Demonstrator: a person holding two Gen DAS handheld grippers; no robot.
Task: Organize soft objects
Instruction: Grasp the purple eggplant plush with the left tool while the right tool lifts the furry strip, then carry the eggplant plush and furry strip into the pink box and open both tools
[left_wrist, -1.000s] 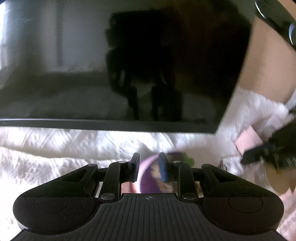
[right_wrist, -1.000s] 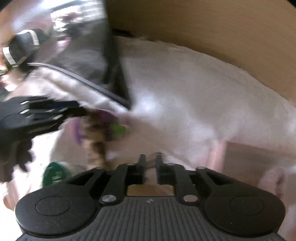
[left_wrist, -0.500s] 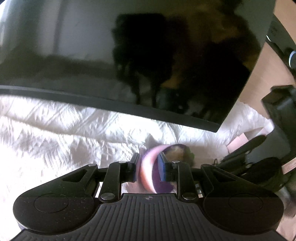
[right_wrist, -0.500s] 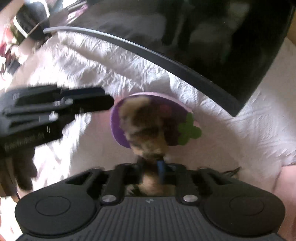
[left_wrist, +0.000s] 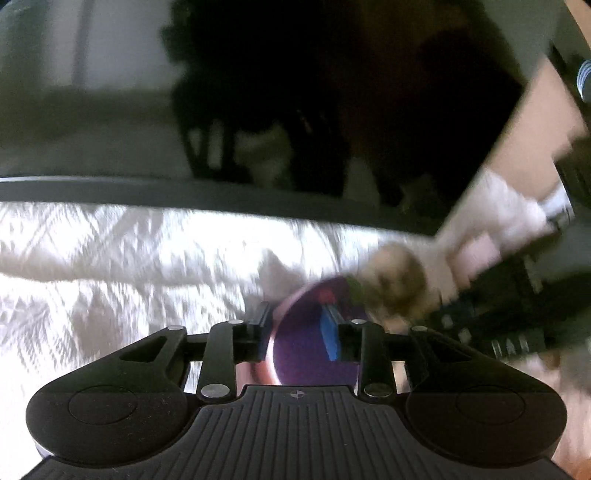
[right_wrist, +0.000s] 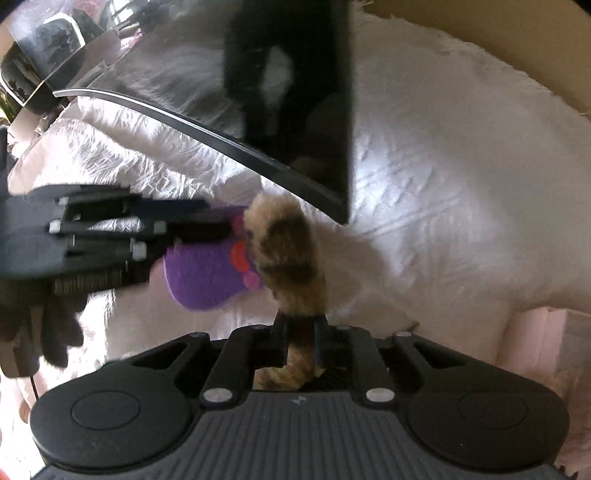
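Note:
My left gripper (left_wrist: 297, 325) is shut on the rim of a purple felt pouch (left_wrist: 310, 358) with a pink edge and red and green patches. In the right wrist view the pouch (right_wrist: 207, 273) hangs from the left gripper (right_wrist: 207, 225). My right gripper (right_wrist: 300, 334) is shut on a brown and tan furry soft toy (right_wrist: 288, 251), whose upper end lies against the pouch's mouth. In the left wrist view the toy (left_wrist: 399, 280) shows blurred just right of the pouch.
A large black glossy screen (left_wrist: 258, 110) lies on the white quilted bedding (left_wrist: 110, 258), close behind the pouch; it shows too in the right wrist view (right_wrist: 303, 110). A pink box (right_wrist: 546, 347) sits at the right. A wooden board (right_wrist: 517, 33) borders the bed.
The right gripper has pulled the furry toy up and right, so it now stands at the pouch's mouth rather than deep inside. The left gripper kept hold of the pouch and shifted slightly.

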